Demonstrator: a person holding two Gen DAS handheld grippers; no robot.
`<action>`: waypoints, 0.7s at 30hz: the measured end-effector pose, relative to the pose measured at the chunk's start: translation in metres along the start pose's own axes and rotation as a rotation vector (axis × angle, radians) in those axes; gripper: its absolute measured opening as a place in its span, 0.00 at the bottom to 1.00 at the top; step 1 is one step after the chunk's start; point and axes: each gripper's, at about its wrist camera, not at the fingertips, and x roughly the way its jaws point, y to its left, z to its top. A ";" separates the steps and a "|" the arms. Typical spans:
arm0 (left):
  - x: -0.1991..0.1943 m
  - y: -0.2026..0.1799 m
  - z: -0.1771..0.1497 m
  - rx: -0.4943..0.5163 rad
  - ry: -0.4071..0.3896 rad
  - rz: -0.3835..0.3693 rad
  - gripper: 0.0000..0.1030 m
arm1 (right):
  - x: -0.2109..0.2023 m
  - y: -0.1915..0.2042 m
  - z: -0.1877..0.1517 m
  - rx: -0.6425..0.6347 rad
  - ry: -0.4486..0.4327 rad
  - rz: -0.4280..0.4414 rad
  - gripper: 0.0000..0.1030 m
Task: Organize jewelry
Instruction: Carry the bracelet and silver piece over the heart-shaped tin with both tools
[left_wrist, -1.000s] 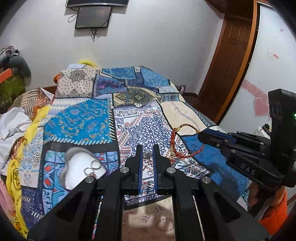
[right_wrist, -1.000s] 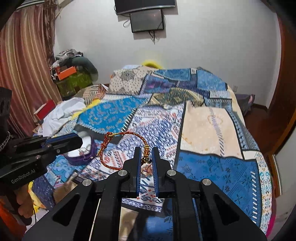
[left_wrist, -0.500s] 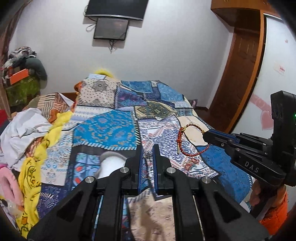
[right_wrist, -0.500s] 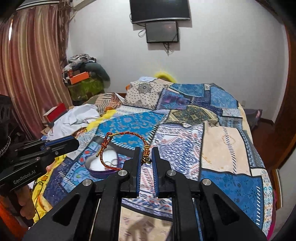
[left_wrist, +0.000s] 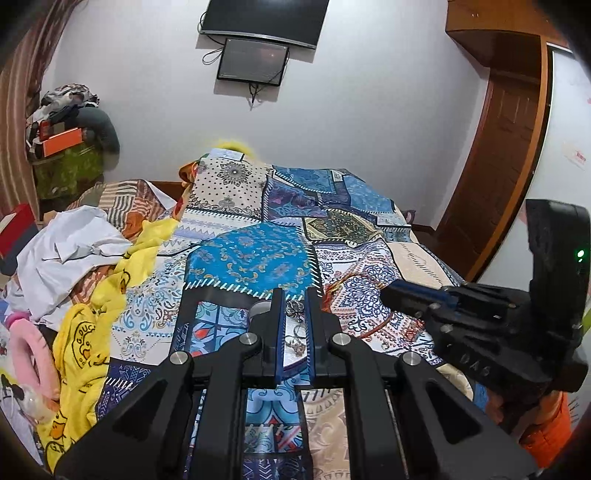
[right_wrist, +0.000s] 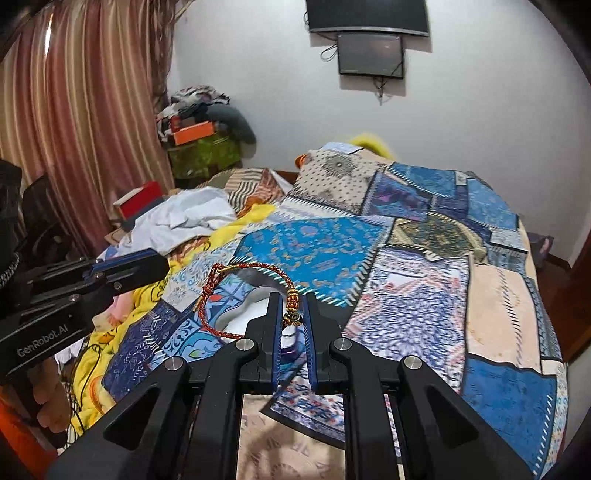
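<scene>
Both grippers have carried their loads leftward over the patchwork bedspread (right_wrist: 406, 295). Right gripper (right_wrist: 293, 317) pinches the red-and-gold braided cord bracelet (right_wrist: 251, 295) at its beads, frame centre; light, limp. Left gripper (left_wrist: 294, 314) pinches small silver jewelry (left_wrist: 293, 308) above the white-lined heart-shaped box (right_wrist: 255, 299).

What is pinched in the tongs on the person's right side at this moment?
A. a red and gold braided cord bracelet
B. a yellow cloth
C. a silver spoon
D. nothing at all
A: the right wrist view shows the right tongs shut on the beaded end of the red and gold braided bracelet, whose loop hangs out to the left above the patchwork bedspread.
</scene>
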 end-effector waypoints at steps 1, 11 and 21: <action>0.002 0.001 0.000 -0.001 0.001 0.000 0.08 | 0.004 0.002 0.000 -0.002 0.008 0.006 0.10; 0.024 0.010 0.001 -0.007 0.030 -0.008 0.08 | 0.046 0.004 0.002 -0.007 0.086 0.032 0.10; 0.062 0.018 -0.005 -0.034 0.098 -0.034 0.08 | 0.079 0.007 0.000 -0.044 0.182 0.056 0.10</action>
